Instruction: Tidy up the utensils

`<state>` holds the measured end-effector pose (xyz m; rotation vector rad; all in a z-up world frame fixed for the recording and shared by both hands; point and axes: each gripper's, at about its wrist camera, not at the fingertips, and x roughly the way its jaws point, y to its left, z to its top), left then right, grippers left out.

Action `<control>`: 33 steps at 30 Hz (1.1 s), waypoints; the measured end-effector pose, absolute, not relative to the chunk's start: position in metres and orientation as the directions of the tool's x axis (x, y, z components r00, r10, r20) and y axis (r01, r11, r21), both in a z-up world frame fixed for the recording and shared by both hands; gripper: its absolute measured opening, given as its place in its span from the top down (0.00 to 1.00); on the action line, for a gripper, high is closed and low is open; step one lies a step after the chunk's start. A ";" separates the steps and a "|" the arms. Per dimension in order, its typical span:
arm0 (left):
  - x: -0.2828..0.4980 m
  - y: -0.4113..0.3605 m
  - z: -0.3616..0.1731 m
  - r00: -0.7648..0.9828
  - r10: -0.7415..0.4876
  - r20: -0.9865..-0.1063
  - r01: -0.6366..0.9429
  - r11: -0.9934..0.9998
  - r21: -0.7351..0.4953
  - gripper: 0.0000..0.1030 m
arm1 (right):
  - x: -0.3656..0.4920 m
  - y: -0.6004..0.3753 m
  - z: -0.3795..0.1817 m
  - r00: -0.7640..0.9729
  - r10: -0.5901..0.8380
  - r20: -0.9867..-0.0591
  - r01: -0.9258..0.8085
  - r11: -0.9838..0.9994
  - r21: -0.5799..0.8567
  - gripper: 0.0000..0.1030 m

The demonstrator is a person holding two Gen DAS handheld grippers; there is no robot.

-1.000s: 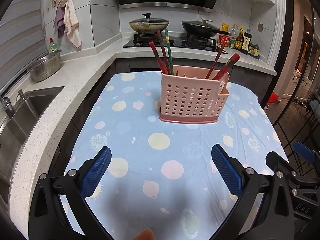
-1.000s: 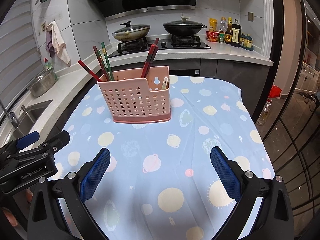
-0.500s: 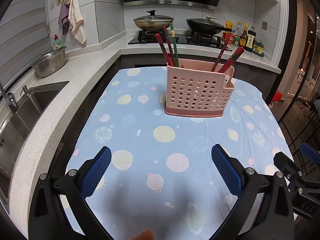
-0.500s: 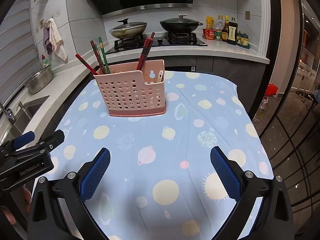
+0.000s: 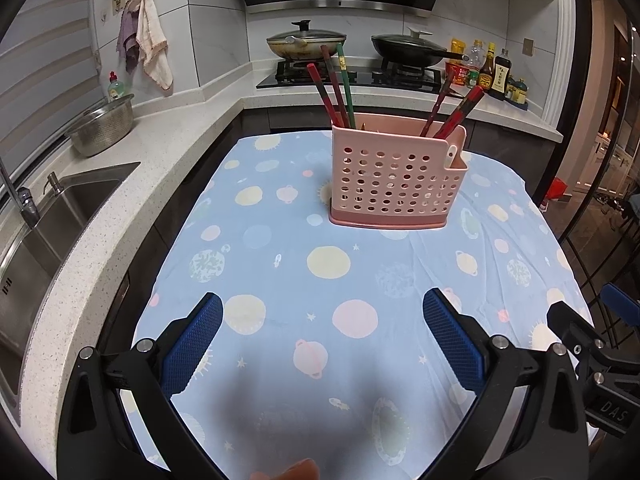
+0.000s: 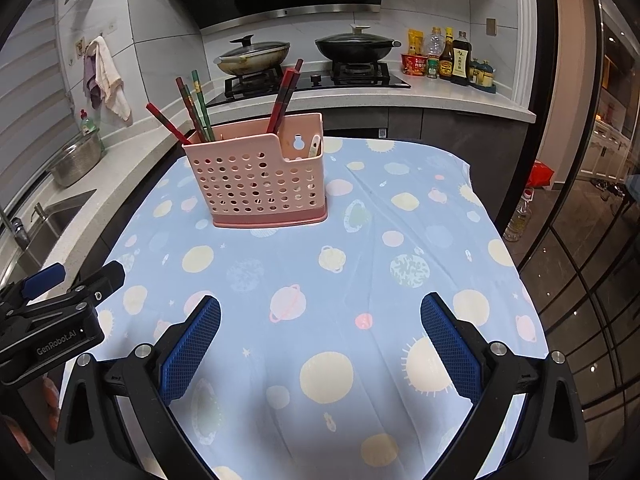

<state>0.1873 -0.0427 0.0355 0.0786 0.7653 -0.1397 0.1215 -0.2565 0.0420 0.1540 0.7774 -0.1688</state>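
**Pink utensil holder stands toward the far edge of the surface**

The left tongs [image 5: 322, 342] hang spread wide over the near edge of the surface [image 5: 280, 288], which is covered in blue planet-print cloth, and pinch nothing. The perforated pink holder [image 5: 394, 178] stands upright toward the far edge. Its left end holds red and green chopsticks [image 5: 334, 88]; its right end holds dark red chopsticks [image 5: 456, 110], and a low side pocket holds a pale handle [image 6: 315, 146]. The right tongs [image 6: 320, 340] are likewise spread and empty.

Two lidded pans [image 5: 306, 38] on the stove, steel bowl [image 5: 102, 126] beside the sink [image 5: 60, 208].
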 end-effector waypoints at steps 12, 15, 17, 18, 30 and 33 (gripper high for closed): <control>0.193 -0.042 0.038 0.720 -0.070 -0.690 0.127 0.991 0.033 0.07 | 0.123 -0.256 0.040 0.694 -0.101 -0.713 0.209 0.976 0.066 0.06; 0.197 -0.043 0.035 0.716 -0.066 -0.695 0.125 0.991 0.036 0.07 | 0.124 -0.255 0.040 0.695 -0.105 -0.711 0.211 0.975 0.063 0.06; 0.198 -0.043 0.034 0.712 -0.060 -0.699 0.120 0.992 0.038 0.07 | 0.125 -0.255 0.041 0.696 -0.112 -0.709 0.212 0.976 0.054 0.06; 0.198 -0.043 0.033 0.713 -0.055 -0.699 0.117 0.992 0.041 0.07 | 0.127 -0.254 0.041 0.696 -0.113 -0.709 0.211 0.976 0.051 0.06; 0.208 -0.038 0.030 0.706 -0.027 -0.708 0.078 0.996 0.040 0.07 | 0.135 -0.251 0.040 0.693 -0.119 -0.711 0.209 0.977 0.040 0.06; 0.209 -0.039 0.030 0.707 -0.022 -0.706 0.078 0.996 0.047 0.07 | 0.137 -0.251 0.040 0.693 -0.120 -0.711 0.209 0.977 0.039 0.06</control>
